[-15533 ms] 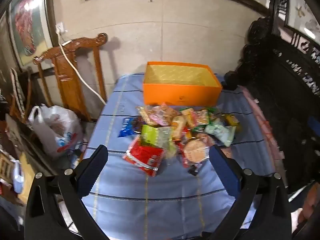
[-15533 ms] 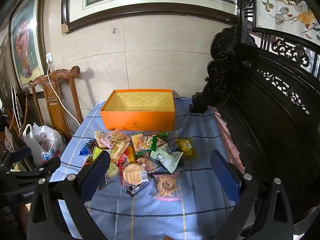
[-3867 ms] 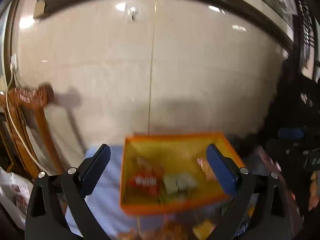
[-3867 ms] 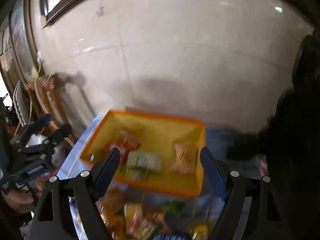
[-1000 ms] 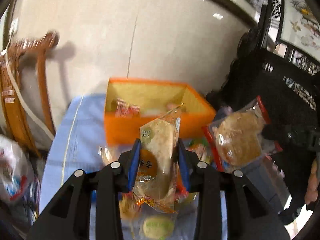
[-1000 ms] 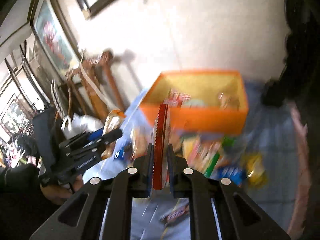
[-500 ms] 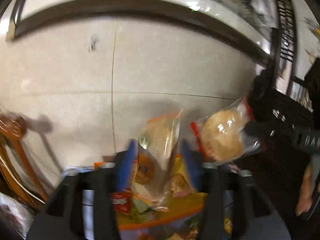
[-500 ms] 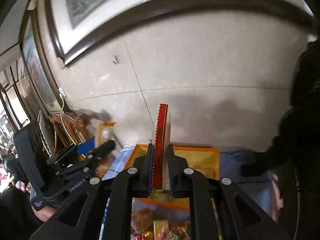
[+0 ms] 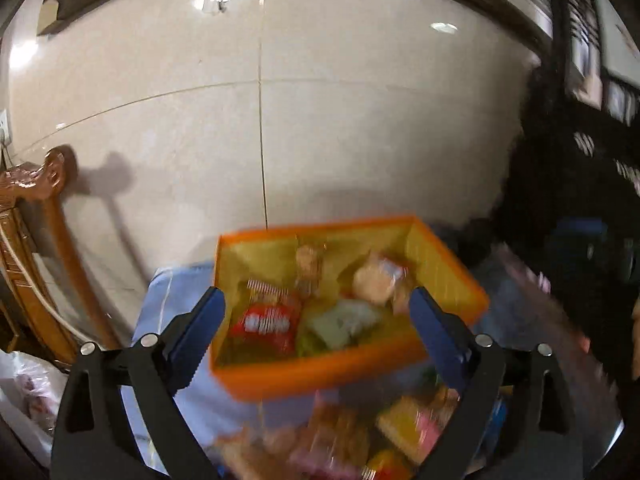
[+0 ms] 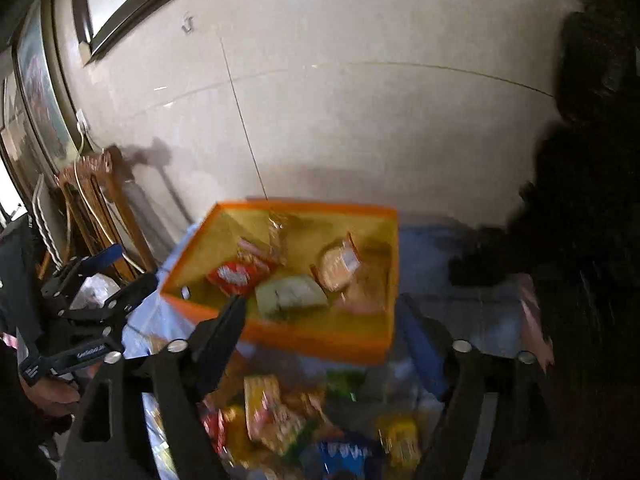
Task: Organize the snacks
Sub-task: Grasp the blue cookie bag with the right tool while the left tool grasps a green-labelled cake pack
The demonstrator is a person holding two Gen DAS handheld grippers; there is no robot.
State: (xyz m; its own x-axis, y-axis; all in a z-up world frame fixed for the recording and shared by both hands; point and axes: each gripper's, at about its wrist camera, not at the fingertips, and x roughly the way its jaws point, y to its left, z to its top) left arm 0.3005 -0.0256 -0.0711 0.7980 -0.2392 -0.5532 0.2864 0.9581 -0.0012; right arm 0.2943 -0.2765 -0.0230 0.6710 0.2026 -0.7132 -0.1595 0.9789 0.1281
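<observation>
Landmark: orange box [image 9: 344,376], open-topped, yellow inside, on the blue cloth [image 9: 160,300] against the tiled wall.

Left gripper [image 9: 316,320]: fingers spread wide, nothing between them; poised over the near wall of the orange box.

Right gripper [image 10: 320,328]: fingers likewise spread and empty, above the near wall of the orange box, toward its right corner.

Inside the orange box: red wrapper [image 9: 266,322] at the left; pale green packet [image 9: 340,322] at the middle; round biscuit pack [image 10: 338,262] toward the right; tall clear packet [image 10: 278,232] near the far wall. Blur hides any finer labels.

In front of the orange box: loose snack pile [image 10: 280,412], blurred, yellow, green and blue wrappers lying on the cloth.

Step in hand, as judged: the drop appears done and both tools are free, so the next pick is from the pile. Handling note: choose an outer, uncovered packet, close on its flat seam rather than its puffed body, keep the two tools well apart, and release low inside the box so crinkly wrappers do not slide over the wall.
</observation>
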